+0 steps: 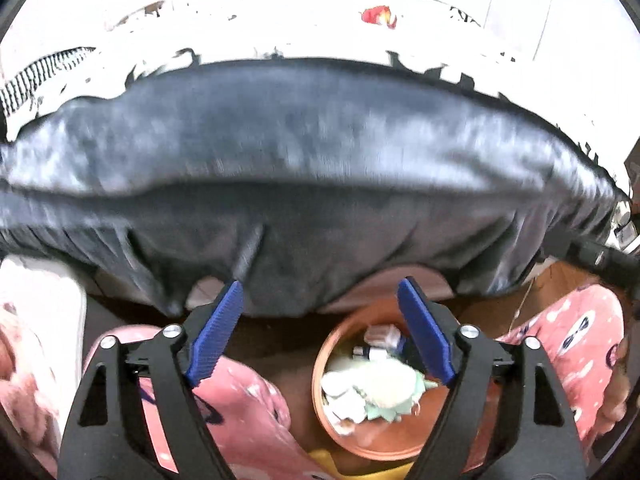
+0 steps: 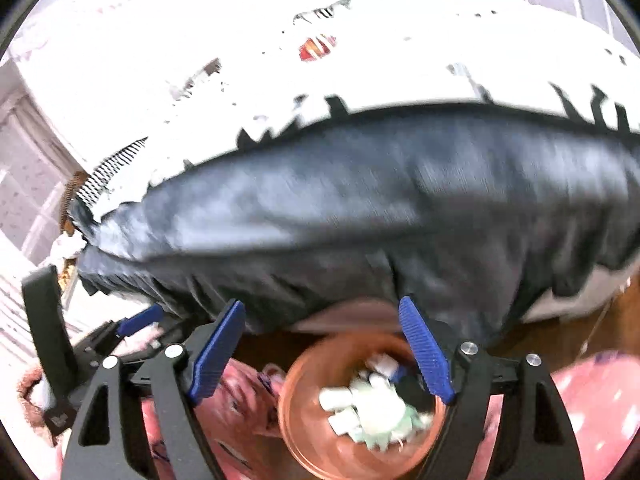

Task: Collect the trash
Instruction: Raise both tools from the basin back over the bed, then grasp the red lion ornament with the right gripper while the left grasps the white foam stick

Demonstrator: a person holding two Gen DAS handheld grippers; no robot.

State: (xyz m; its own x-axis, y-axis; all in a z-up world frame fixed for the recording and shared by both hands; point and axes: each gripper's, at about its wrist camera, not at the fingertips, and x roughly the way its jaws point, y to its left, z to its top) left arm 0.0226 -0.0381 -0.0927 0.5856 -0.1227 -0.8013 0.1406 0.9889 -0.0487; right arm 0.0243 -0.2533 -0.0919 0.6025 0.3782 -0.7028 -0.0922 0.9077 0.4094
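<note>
A round copper-coloured bin (image 1: 340,432) stands on the floor below me, holding crumpled white and pale green trash (image 1: 372,394); it also shows in the right wrist view (image 2: 304,440) with the trash (image 2: 372,412) inside. My left gripper (image 1: 320,292) is open and empty, its blue pads (image 1: 214,340) wide apart above the bin's near side. My right gripper (image 2: 322,308) is open and empty above the bin. The left gripper's body (image 2: 132,328) shows at the lower left of the right wrist view.
A bed with a dark grey sheet (image 1: 312,152) and a white patterned cover (image 1: 280,20) fills the upper half of both views. A red item (image 1: 378,16) lies on the cover. The person's pink patterned trouser legs (image 1: 240,408) flank the bin. Brown floor (image 1: 560,280) lies at right.
</note>
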